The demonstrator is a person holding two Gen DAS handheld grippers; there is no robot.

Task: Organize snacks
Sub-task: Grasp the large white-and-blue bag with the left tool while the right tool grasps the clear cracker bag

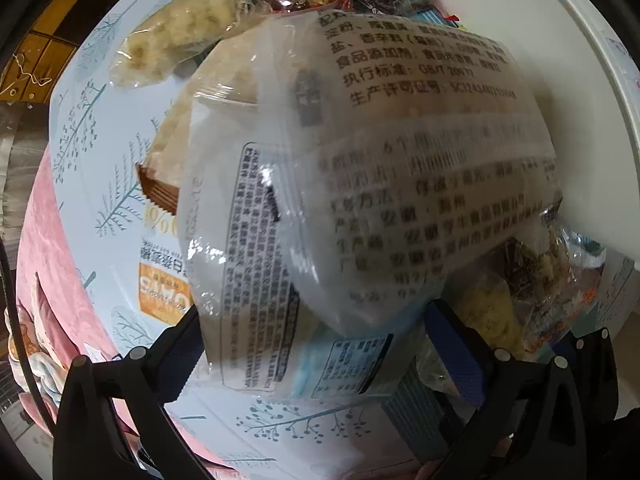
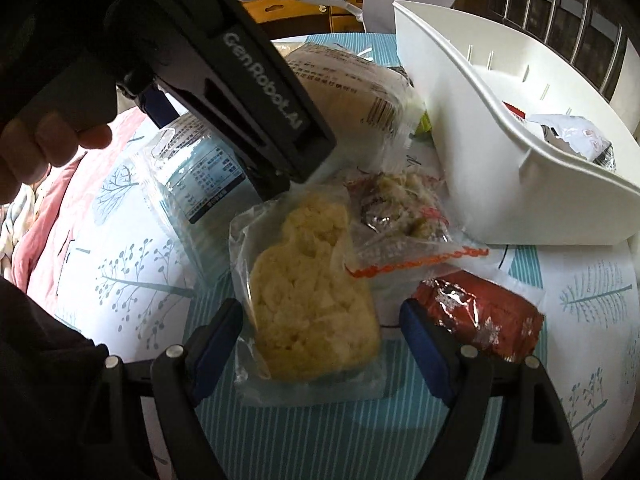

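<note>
A: Where do things stand with the snacks?

B: Most are loose on the surface (image 2: pixel 132 280), a cloth printed with pale trees and teal stripes. The white plastic basket (image 2: pixel 492 148) sits at the far right and holds only a couple of wrapped items. So I'd judge the sorting is at an early stage.

A: And the right claw (image 2: pixel 320 332)?

B: Its jaws stand wide, nothing gripped. The clear bag of pale yellow crumbly pastry (image 2: pixel 308 292) lies on the surface and runs up between the blue pads, but neither pad presses on it. A dark red foil packet (image 2: pixel 480 320) lies just beside the right pad.

A: The left claw (image 1: pixel 312 336)?

B: It points steeply down over the large clear bag of beige bread with black printed text (image 1: pixel 360 168). That bag fills the left wrist view and reaches down between the jaws. Whether the pads are squeezing it I cannot tell; the wrapper hides the contact.

A: Next move?

B: Probably closing the right claw on the yellow pastry bag, squarely across its middle so the loose film doesn't slip, then carrying it to the basket. The small clear bag with the orange zip strip (image 2: pixel 404 224) overlaps its upper edge and could drag along.
</note>
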